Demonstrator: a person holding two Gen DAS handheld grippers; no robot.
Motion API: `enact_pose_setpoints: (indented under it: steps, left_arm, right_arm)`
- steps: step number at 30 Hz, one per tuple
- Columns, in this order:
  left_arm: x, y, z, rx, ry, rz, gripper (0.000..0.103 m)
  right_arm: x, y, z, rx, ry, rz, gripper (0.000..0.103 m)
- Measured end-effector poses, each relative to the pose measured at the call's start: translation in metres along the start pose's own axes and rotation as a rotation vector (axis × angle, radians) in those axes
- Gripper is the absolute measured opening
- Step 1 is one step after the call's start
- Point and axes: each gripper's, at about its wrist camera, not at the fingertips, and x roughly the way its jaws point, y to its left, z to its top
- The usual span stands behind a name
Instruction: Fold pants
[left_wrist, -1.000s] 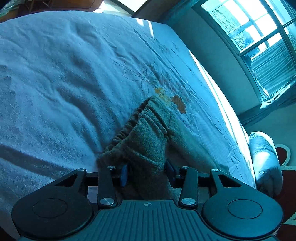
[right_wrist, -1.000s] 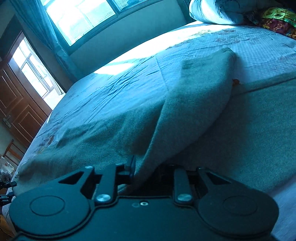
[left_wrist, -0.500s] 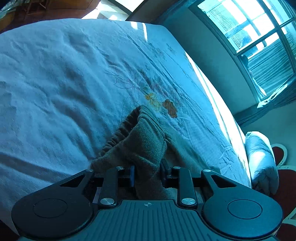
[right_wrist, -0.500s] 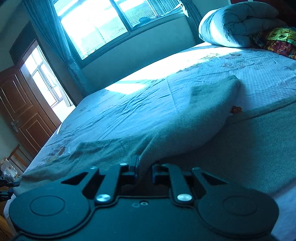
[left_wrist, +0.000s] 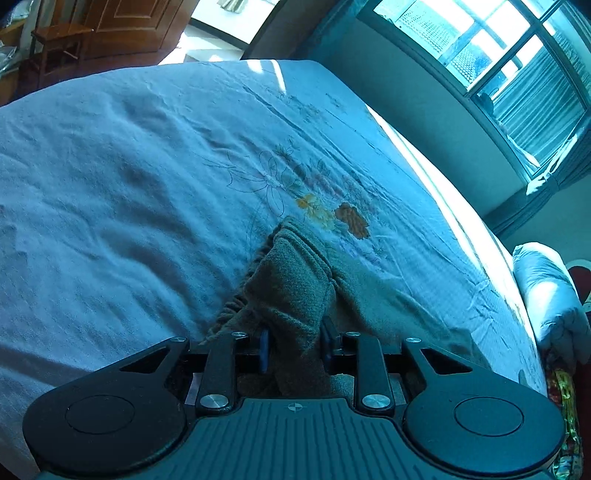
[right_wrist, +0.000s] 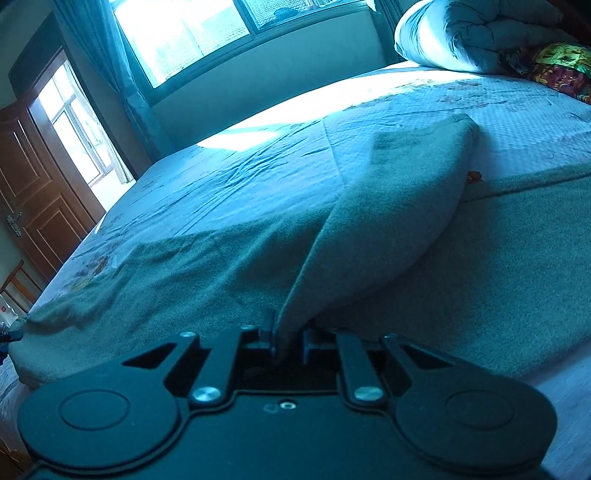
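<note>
Grey-green pants (right_wrist: 207, 273) lie spread across the bed. In the left wrist view their gathered waistband end (left_wrist: 291, 280) bunches up between the jaws, and my left gripper (left_wrist: 294, 343) is shut on that thick fold. In the right wrist view a pant leg (right_wrist: 388, 210) rises in a raised fold from the jaws toward the far side. My right gripper (right_wrist: 290, 341) is shut on the edge of this leg, lifted slightly off the bed. The other leg (right_wrist: 517, 258) lies flat to the right.
The bed sheet (left_wrist: 129, 184) is pale with an embroidered flower (left_wrist: 332, 214). A rolled duvet (right_wrist: 472, 33) and a patterned pillow (right_wrist: 554, 70) sit at the head of the bed. A window wall runs along the far side, a wooden door (right_wrist: 33, 192) at left.
Both grippers have closed onto the fabric. The left one lifted a little with the waistband, and the right one raised its pant leg edge.
</note>
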Motion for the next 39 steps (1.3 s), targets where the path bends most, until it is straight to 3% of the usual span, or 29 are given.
enact_pose_setpoints:
  steps: [3, 5, 6, 7, 8, 10, 14, 18, 24, 27, 29, 32, 35, 38, 39]
  left_arm:
    - [0.015, 0.003, -0.004, 0.033, 0.054, 0.072, 0.027]
    - [0.018, 0.012, -0.008, 0.021, 0.070, 0.057, 0.029]
    - [0.012, 0.013, -0.007, 0.015, 0.063, 0.042, 0.031]
    - [0.005, 0.010, -0.006, 0.023, 0.056, 0.042, 0.042]
    - [-0.004, 0.007, -0.006, 0.039, 0.033, 0.067, 0.069]
    - [-0.023, -0.003, -0.009, 0.094, -0.030, 0.181, 0.103]
    - [-0.052, -0.041, -0.022, 0.295, -0.137, 0.311, 0.103]
    - [-0.038, -0.096, -0.062, 0.449, -0.131, 0.305, 0.103]
    - [-0.005, -0.158, -0.136, 0.499, -0.089, 0.256, 0.103]
    - [0.013, -0.174, -0.168, 0.612, -0.087, 0.350, 0.103]
    - [0.012, -0.172, -0.178, 0.621, -0.115, 0.345, 0.103]
    - [0.010, -0.167, -0.179, 0.601, -0.117, 0.323, 0.103]
    - [0.006, -0.177, -0.174, 0.556, -0.131, 0.338, 0.103]
    - [0.008, -0.199, -0.181, 0.546, -0.135, 0.295, 0.103]
    - [0.014, -0.206, -0.186, 0.554, -0.123, 0.305, 0.103]
  right_arm:
    - [0.009, -0.004, -0.005, -0.011, 0.048, -0.016, 0.004]
    - [0.006, -0.006, -0.004, 0.001, 0.041, -0.008, 0.005]
    - [0.002, -0.006, -0.002, 0.009, 0.034, -0.004, 0.012]
    - [-0.003, -0.008, -0.001, 0.020, 0.021, -0.005, 0.021]
    - [-0.008, -0.010, 0.001, 0.027, 0.008, -0.006, 0.023]
    - [-0.018, -0.015, 0.002, 0.034, -0.014, -0.005, 0.023]
    - [-0.042, -0.017, 0.007, 0.004, -0.090, -0.044, 0.024]
    - [-0.053, -0.006, 0.017, -0.038, -0.157, -0.043, 0.024]
    - [-0.025, 0.039, 0.018, -0.184, -0.072, 0.068, 0.023]
    - [-0.006, 0.058, 0.006, -0.304, -0.006, 0.060, 0.022]
    - [0.001, 0.057, 0.002, -0.331, 0.044, -0.024, 0.021]
    - [-0.011, 0.036, 0.000, -0.292, 0.033, -0.042, 0.020]
    - [-0.031, 0.019, 0.002, -0.258, -0.025, -0.056, 0.018]
    - [-0.042, 0.014, 0.006, -0.242, -0.084, -0.086, 0.019]
    - [-0.043, 0.014, 0.007, -0.243, -0.102, -0.109, 0.023]
